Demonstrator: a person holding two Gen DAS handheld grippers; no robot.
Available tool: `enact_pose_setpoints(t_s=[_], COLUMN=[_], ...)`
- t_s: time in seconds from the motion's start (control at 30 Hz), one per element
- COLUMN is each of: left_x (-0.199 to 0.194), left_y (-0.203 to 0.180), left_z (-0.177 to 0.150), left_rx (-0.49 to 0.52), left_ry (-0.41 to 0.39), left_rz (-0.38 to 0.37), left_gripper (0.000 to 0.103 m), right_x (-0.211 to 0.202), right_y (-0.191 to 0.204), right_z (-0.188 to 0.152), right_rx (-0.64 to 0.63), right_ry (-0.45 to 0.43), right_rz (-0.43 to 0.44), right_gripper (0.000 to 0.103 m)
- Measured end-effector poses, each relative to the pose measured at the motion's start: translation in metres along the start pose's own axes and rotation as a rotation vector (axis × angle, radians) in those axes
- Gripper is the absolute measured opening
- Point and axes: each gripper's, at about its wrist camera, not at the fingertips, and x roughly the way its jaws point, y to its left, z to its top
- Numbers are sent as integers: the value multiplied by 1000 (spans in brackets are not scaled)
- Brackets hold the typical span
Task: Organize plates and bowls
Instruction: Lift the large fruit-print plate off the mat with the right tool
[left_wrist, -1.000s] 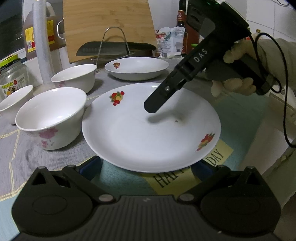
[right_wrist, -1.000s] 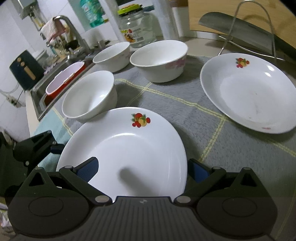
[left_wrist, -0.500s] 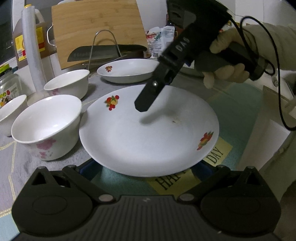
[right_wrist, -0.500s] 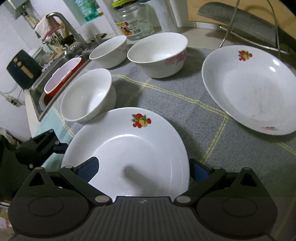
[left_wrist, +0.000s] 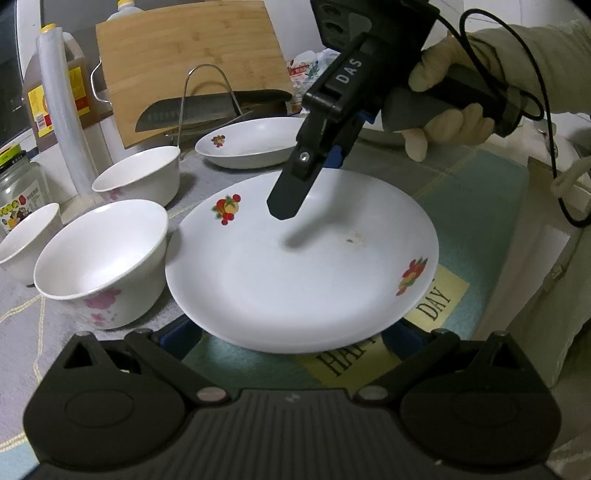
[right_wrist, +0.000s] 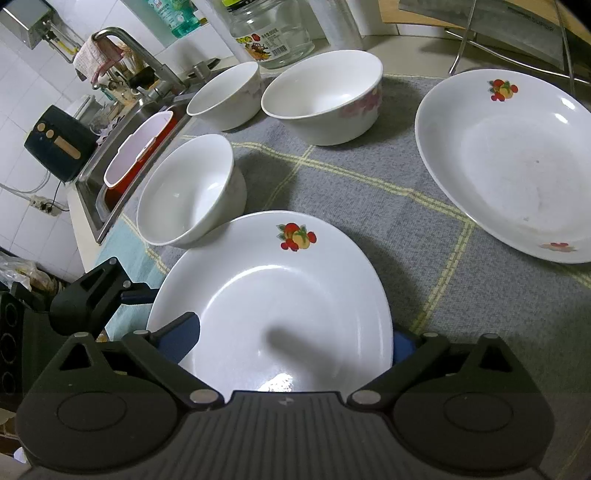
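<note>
two grippers meet at one fruit-print plate (left_wrist: 295, 273): right gripper (left_wrist: 291, 199) has its jaws clamped on the far rim, left gripper (left_wrist: 291, 332) spread wide around the near rim, contact unclear. three white bowls (right_wrist: 192, 195) sit left, second plate (right_wrist: 517, 162) far right on grey cloth (right_wrist: 369, 199).

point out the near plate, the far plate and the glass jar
near plate (right_wrist: 280, 295), right wrist view, on its white centre
far plate (right_wrist: 517, 166), right wrist view, on its inner basin
glass jar (right_wrist: 271, 33), right wrist view, on its labelled front
</note>
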Motion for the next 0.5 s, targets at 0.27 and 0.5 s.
enact_pose_setpoints(t_s=[0.27, 0.5], left_x=[0, -1], left_y=[3, 2], left_z=[1, 5], left_rx=[-4, -4], left_ry=[3, 9], left_rz=[-11, -1], left_gripper=[103, 103], right_x=[0, -2], right_y=[3, 5], right_z=[-2, -6], right_rx=[-5, -16], right_ry=[7, 14], right_rz=[-6, -3], right_gripper=[102, 102])
